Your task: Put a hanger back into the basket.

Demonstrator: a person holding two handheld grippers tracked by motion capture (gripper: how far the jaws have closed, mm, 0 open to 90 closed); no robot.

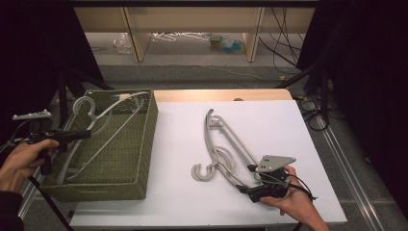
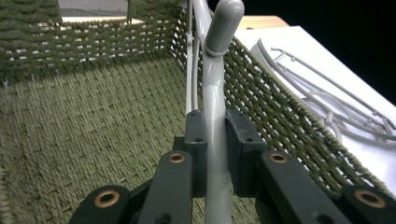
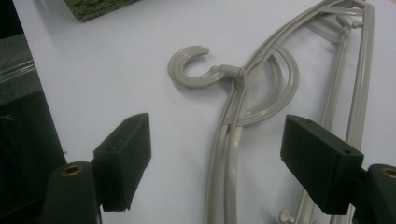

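the grey hanger [image 2: 215,116] held over the green woven basket [image 1: 144,159] stands with its long axis running along the basket's length, hook end [image 2: 224,21] toward the basket's far wall. the left hand-held gripper [image 2: 217,140] is clamped on its arm, just above the basket's floor. right of the basket, on the white worktop [image 1: 288,125], the other hangers [image 1: 226,149] lie stacked, hooks toward the basket. the right hand-held gripper [image 3: 217,158] hovers with jaws apart over their arms, gripping nothing; it is the nearer one to them.

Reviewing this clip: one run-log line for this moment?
left tool shut on hanger over basket | right tool open over table hangers
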